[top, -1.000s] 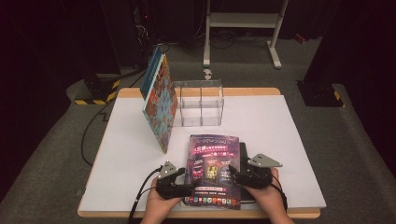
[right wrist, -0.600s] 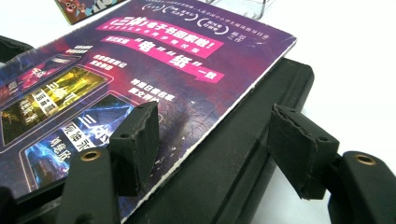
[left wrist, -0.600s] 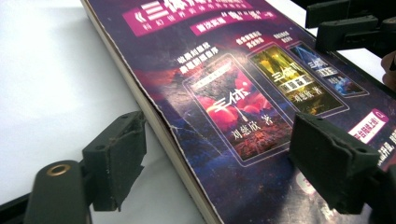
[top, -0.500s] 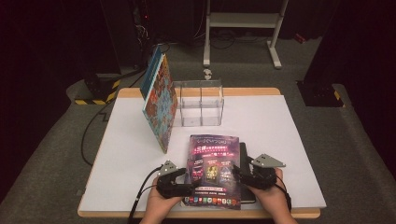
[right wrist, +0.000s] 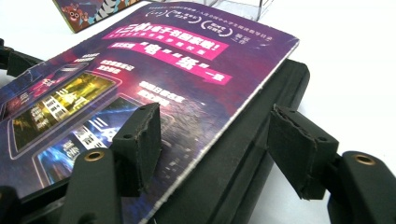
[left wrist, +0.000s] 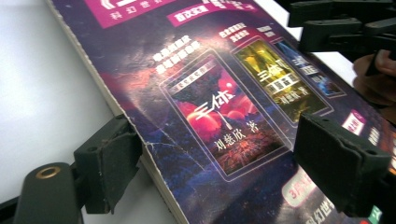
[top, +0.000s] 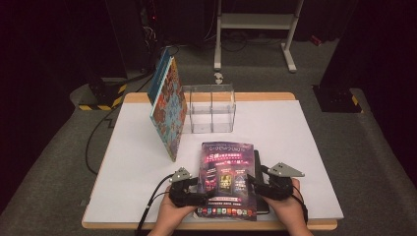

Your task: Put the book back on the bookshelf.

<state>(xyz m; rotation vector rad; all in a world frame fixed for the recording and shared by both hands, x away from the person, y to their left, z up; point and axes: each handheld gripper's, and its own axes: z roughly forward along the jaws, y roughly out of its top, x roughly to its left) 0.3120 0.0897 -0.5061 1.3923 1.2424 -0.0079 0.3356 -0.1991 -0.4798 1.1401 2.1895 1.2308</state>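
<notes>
While the purple glossy-covered book (top: 227, 179) lies flat at the white table's (top: 305, 142) near edge, long axis running away from the person, left gripper (top: 189, 189) and right gripper (top: 265, 184) flank its long sides equally near, jaws apart astride each edge, neither visibly clamping.

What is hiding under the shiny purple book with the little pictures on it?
Under the purple paperback book lies a thick black block on the white table; its right side sticks out. The cover hides the rest.
</notes>
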